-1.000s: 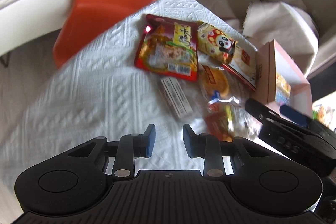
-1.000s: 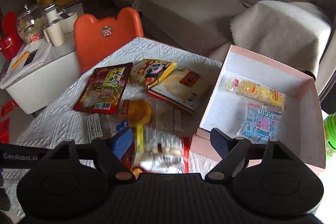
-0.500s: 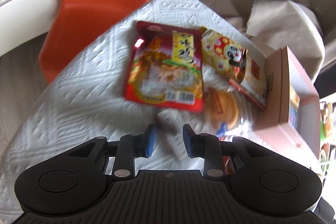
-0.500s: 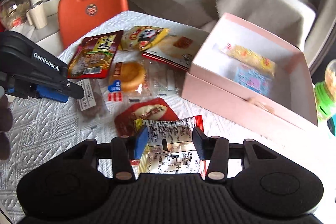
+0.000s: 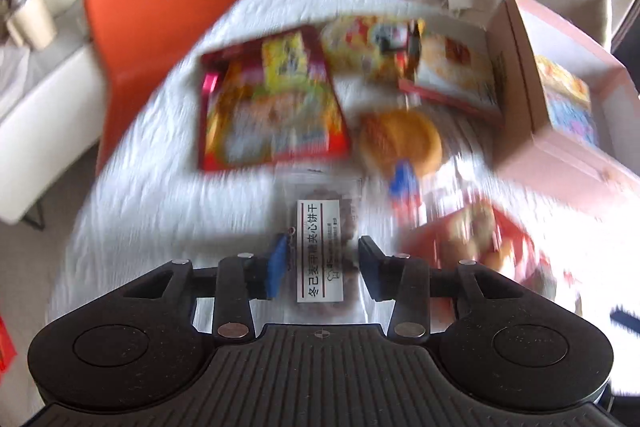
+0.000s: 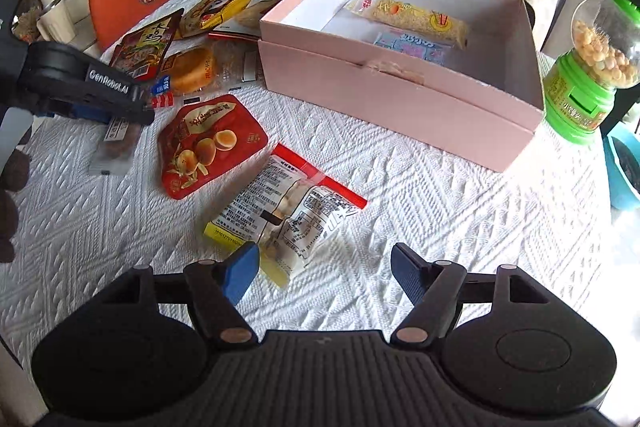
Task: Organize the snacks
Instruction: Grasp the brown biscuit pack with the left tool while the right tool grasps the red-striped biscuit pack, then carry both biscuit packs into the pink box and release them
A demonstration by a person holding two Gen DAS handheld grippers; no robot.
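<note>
Leftmost in the right wrist view, the left gripper (image 6: 120,115) enters from the frame edge, its body printed "GenRobot.AI"; the hand behind it is cut off and too dark to make out. Its jaws are opening, and the clear biscuit packet (image 5: 320,251) lies between them on the white tablecloth (image 6: 400,187); the blue pad (image 5: 276,267) on the left appears to touch the wrapper, the other stands clear, and whether any hold is kept cannot be told. The packet's white label carries Chinese characters, legible in the left wrist view, where everything beyond is blurred. Next to the right lie the red chicken packet (image 6: 146,45), a round cake in clear wrap (image 6: 192,69) and a red egg packet (image 6: 208,145), their print too small to read. The right gripper (image 6: 324,275) hovers low over the cloth, jaws opening, gripping nothing; the clear snack packet with red and yellow edges (image 6: 288,207) lies on the cloth with its near corner just beside the left pad. Further right, the pink box (image 6: 400,95) holds a yellow noodle packet (image 6: 412,19) and a blue packet (image 6: 416,47), the latter half hidden by the box wall. A green candy dispenser (image 6: 584,87) stands at far right, its label unreadable.
</note>
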